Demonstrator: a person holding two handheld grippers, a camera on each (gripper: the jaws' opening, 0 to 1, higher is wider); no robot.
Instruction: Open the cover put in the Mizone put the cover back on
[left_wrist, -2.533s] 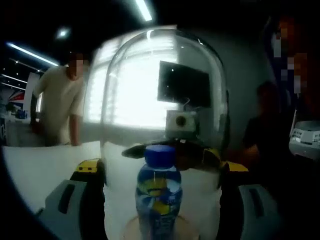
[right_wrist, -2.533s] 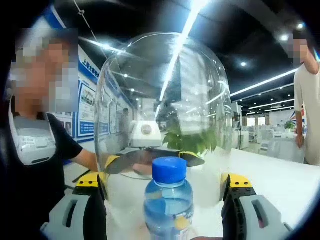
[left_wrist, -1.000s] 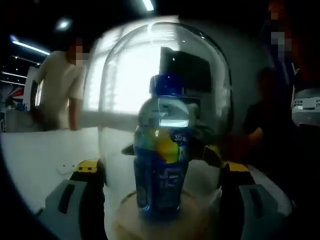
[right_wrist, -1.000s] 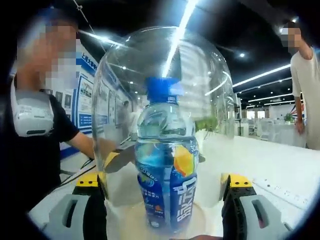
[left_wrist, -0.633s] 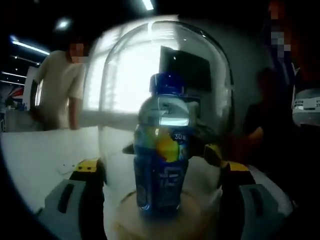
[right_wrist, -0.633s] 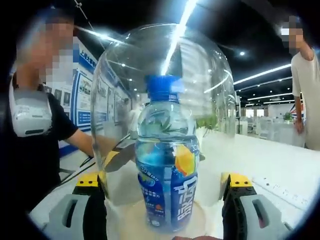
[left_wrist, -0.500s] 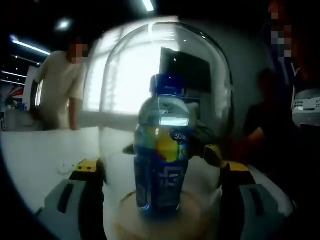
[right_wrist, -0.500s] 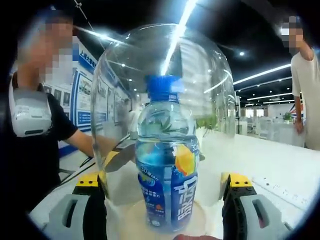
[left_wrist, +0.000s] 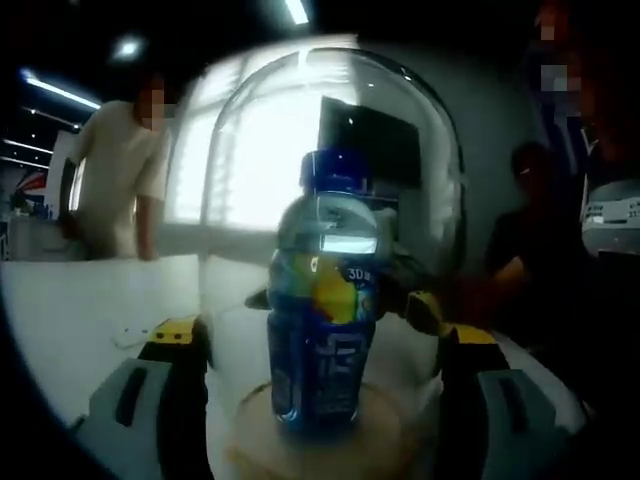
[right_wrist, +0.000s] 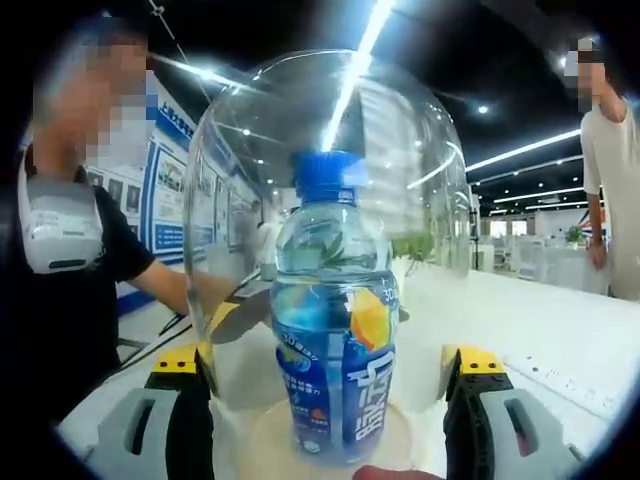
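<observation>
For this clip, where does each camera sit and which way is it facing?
Left gripper view: rides on the left gripper, looking across the white table at the glass dome over the bottle; its yellow-tipped fingers flank the dome.
Right gripper view: rides on the right gripper, facing the dome and bottle from the opposite side; the operator's sleeve and arm show behind it.
Shared: dome, bottle, round base, table.

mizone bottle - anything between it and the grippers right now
Yes. The clear glass dome cover surrounds the Mizone bottle, which stands on the round base. Both grippers' jaws sit outside the glass on either side.
</observation>
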